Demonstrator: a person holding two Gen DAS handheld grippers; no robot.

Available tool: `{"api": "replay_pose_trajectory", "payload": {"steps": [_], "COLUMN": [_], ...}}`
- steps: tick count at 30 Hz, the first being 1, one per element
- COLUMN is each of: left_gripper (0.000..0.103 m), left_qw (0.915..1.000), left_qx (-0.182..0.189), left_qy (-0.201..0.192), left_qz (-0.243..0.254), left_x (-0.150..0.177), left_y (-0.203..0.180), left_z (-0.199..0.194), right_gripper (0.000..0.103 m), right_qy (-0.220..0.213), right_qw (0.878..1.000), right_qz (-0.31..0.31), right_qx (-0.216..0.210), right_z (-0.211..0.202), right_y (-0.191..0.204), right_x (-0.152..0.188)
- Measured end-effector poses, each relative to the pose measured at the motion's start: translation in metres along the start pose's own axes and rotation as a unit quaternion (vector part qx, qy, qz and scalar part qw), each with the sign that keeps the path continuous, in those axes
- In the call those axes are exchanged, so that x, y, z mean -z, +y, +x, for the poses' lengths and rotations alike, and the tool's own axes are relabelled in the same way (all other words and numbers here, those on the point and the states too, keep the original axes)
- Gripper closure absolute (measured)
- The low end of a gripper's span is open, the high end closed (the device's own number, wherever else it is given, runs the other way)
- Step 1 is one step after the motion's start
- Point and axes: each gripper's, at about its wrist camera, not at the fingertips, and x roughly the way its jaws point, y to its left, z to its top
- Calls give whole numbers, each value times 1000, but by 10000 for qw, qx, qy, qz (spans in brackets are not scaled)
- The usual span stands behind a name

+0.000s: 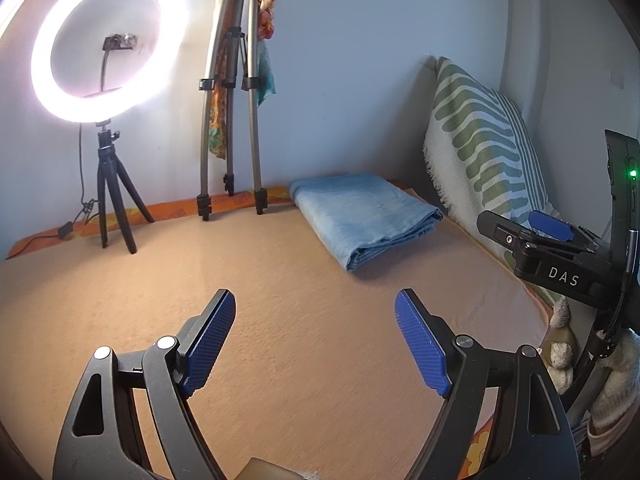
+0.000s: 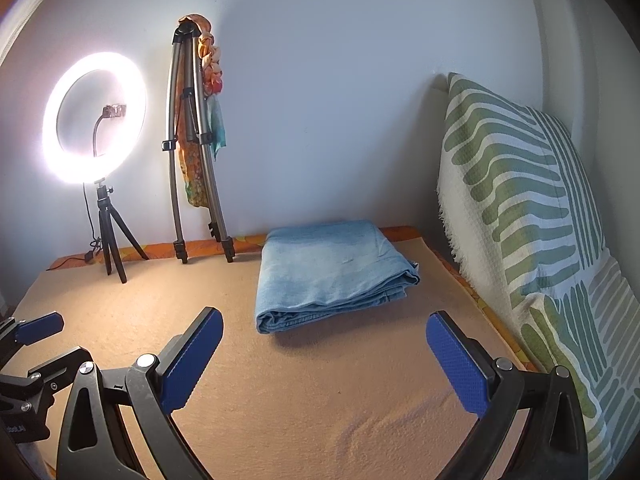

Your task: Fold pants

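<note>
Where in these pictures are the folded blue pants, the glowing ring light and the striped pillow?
folded blue pants [image 2: 332,272], right wrist view, middle of the top layer.
ring light [image 1: 176,12], left wrist view, right side of the glowing ring.
striped pillow [image 2: 520,184], right wrist view, green-striped front face.

Folded pants [image 2: 334,270] on the mat [image 2: 280,380], far right. Ring light [image 2: 94,118] far left, tripod [image 2: 196,148] just right of it, against the wall. Cushion [image 2: 528,216] along the right edge.

Pale blue wall [image 2: 340,100], lit ring light [image 2: 94,118], folded tripod [image 2: 192,152]
</note>
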Motion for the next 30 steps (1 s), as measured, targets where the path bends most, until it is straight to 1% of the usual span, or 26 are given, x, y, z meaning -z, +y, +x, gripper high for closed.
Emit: {"api": "replay_pose_trajectory", "payload": {"steps": [16, 20, 30], "left_gripper": [21, 21, 21], "left_qw": [9999, 9998, 9997], "left_qx": [-97, -198, -167], "left_qy": [20, -12, 30], "left_qz": [-94, -30, -147], "left_x": [2, 3, 3], "left_y": [5, 3, 5], "left_z": [-6, -8, -9], "right_gripper": [0, 0, 0], "right_qy": [21, 16, 6], "right_qw": [9999, 9999, 9999], "right_qz": [-146, -147, -158], "right_qx": [-12, -23, -29], "right_z": [1, 0, 0], "right_y": [12, 13, 16], "right_x": [6, 6, 6]}}
